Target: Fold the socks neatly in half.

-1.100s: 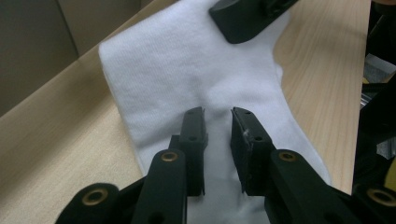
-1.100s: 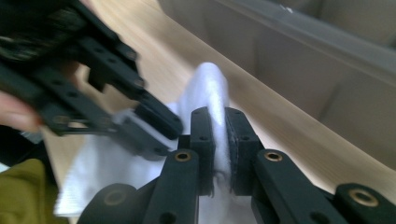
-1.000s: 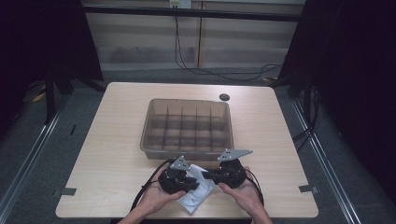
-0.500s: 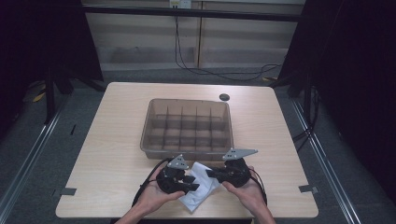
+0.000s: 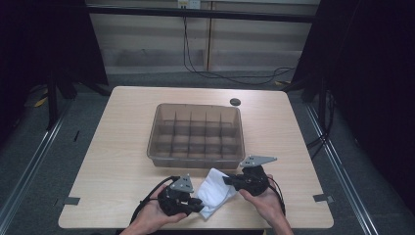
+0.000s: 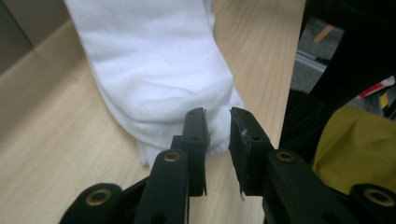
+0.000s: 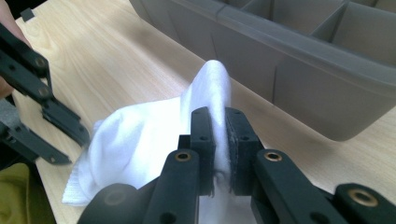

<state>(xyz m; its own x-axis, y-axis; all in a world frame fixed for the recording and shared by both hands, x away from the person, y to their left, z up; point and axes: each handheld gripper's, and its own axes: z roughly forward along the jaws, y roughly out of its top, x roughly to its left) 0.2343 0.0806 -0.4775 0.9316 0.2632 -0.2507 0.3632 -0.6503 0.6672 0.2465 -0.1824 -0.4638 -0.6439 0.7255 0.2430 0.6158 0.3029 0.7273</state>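
Lying near the bench (image 5: pixel 122 161) front edge, a soft, light white sock (image 5: pixel 215 192) sags from the right gripper (image 7: pixel 218 122), fingers clenched on a raised fold; left gripper (image 6: pixel 217 126) fingers slightly apart at its hem, prob. not gripping.

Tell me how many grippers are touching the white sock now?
1. The right gripper is shut on the white sock, pinching a raised fold. The left gripper is open at the sock's edge; I cannot tell if it touches.
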